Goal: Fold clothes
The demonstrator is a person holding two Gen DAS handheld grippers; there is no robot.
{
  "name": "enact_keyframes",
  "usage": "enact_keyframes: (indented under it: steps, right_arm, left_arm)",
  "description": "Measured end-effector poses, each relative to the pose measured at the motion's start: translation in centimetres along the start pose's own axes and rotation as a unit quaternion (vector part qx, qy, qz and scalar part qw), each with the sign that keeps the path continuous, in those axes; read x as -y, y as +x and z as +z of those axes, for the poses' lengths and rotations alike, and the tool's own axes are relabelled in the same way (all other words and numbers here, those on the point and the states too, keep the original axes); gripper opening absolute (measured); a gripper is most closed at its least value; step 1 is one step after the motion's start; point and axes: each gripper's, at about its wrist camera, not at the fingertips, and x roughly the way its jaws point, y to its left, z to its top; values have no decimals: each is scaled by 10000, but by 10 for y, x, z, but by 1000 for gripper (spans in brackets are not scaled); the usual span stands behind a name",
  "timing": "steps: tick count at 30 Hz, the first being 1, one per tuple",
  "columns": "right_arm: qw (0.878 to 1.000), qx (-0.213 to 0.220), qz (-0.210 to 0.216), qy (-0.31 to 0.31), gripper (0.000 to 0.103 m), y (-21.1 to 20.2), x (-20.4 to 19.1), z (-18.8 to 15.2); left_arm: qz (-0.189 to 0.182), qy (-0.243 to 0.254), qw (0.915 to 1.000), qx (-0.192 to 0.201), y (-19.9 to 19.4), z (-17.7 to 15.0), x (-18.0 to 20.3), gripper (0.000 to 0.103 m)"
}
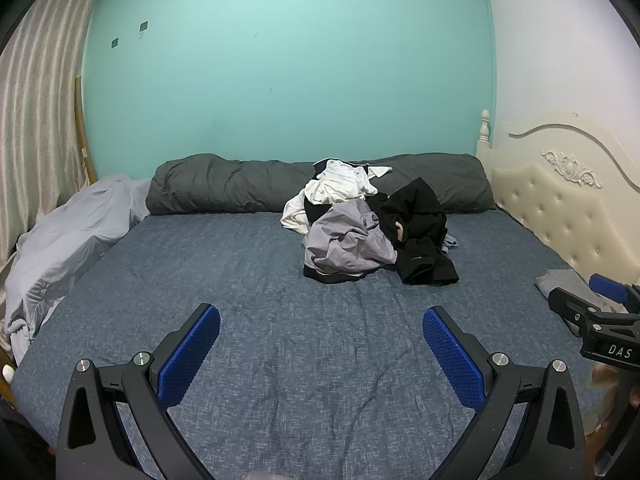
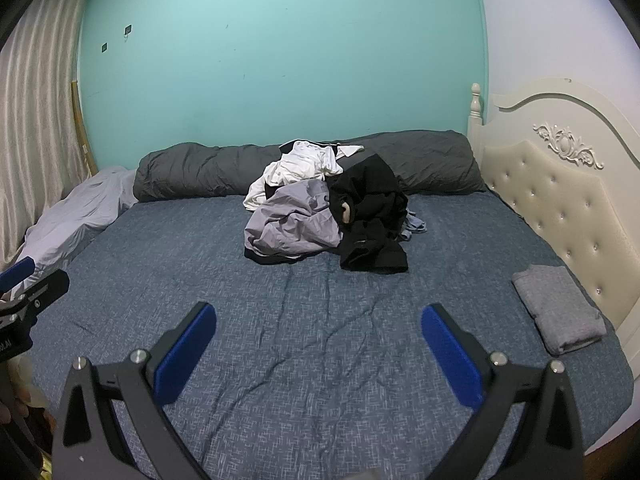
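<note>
Clothes pile [image 1: 372,220] unfolded, heaped mid-bed against dark grey bolster [image 1: 224,188] on blue bedspread [image 1: 248,280]. Folded grey garment [image 2: 558,308] beside cream headboard [image 2: 560,184]. Left gripper [image 1: 321,354] and right gripper [image 2: 319,354]: jaws spread wide, empty, poised above bare bedspread, well short of pile.

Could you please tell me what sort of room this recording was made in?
Most likely a bedroom: a bed with a tufted cream headboard, a rolled dark duvet against the teal wall, and a clothes pile waiting to be folded.
</note>
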Motion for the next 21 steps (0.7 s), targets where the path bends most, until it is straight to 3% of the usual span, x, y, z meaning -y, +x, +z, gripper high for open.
enact_keyframes:
  steps: [21]
  right_arm:
    - [10000,7,13,5,103,1,3,-2]
  left_arm:
    - [-16,5,10000,6,0,-2,6,103]
